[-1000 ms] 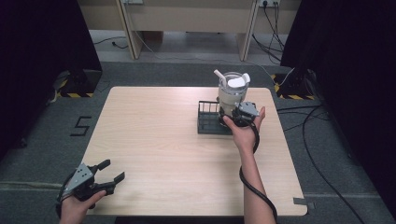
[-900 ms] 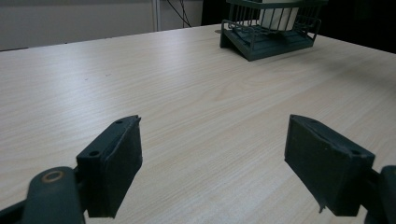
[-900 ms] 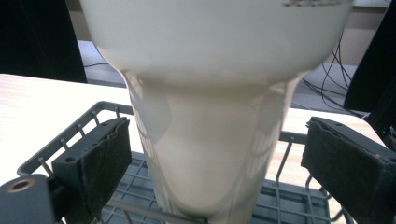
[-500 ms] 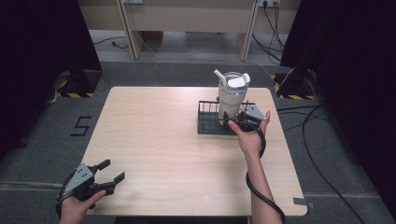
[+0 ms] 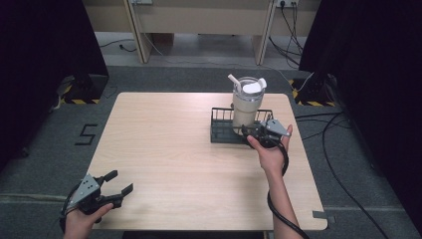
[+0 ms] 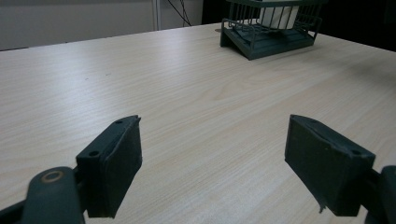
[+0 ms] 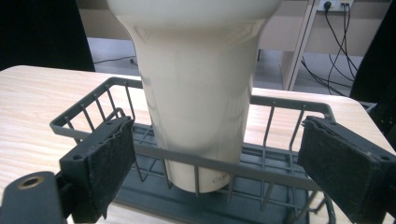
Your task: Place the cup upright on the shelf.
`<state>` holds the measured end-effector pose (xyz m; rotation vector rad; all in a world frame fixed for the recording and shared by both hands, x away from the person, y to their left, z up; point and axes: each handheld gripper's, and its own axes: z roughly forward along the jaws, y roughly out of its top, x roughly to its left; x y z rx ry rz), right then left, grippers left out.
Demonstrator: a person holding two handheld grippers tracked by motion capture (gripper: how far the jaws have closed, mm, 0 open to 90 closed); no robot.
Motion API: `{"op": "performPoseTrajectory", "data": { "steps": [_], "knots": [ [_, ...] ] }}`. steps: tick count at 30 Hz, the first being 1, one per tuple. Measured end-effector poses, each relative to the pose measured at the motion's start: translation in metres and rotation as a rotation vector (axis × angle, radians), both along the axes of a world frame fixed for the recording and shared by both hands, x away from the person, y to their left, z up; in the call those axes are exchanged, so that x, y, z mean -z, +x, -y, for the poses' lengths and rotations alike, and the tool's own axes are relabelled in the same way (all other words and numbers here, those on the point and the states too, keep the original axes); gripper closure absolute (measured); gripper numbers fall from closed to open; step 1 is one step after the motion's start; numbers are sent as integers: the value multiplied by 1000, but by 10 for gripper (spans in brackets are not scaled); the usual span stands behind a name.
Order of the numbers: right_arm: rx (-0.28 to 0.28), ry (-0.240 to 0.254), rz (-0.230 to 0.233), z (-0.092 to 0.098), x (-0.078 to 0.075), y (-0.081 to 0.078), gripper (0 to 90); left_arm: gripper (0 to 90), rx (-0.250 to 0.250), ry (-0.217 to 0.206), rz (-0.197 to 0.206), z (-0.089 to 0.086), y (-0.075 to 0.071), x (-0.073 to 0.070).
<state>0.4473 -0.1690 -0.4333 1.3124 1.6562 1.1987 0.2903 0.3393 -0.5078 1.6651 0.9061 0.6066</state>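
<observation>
A cream tumbler [image 5: 246,104] with a lid and straw stands upright in a dark wire rack [image 5: 219,130] at the table's far right. My right gripper [image 5: 253,132] is at the rack's near side, open. In the right gripper view the tumbler [image 7: 196,93] rises just behind the rack's front rail [image 7: 261,170], and the right gripper [image 7: 219,140] has a pad on each side of the tumbler's lower part, not touching it. My left gripper [image 5: 120,182] is open over the near left corner. In its own view the left gripper [image 6: 215,140] holds nothing.
The wooden table [image 5: 169,149] spreads bare between the two grippers. From the left gripper view the rack [image 6: 266,42] sits far off at the top. A cable [image 5: 278,209] trails from the right gripper along the forearm. Dark curtains and floor cables surround the table.
The right hand and gripper have drawn back slightly toward the near edge beside the rack. The left gripper has not moved.
</observation>
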Motion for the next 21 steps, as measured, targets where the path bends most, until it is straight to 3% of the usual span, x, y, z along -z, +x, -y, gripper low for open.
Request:
{"op": "performPoseTrajectory", "data": {
  "steps": [21],
  "knots": [
    [13, -4, -6, 18, 10, -35, 126, 180, 0, 5, 2, 0, 0, 0]
  ]
}}
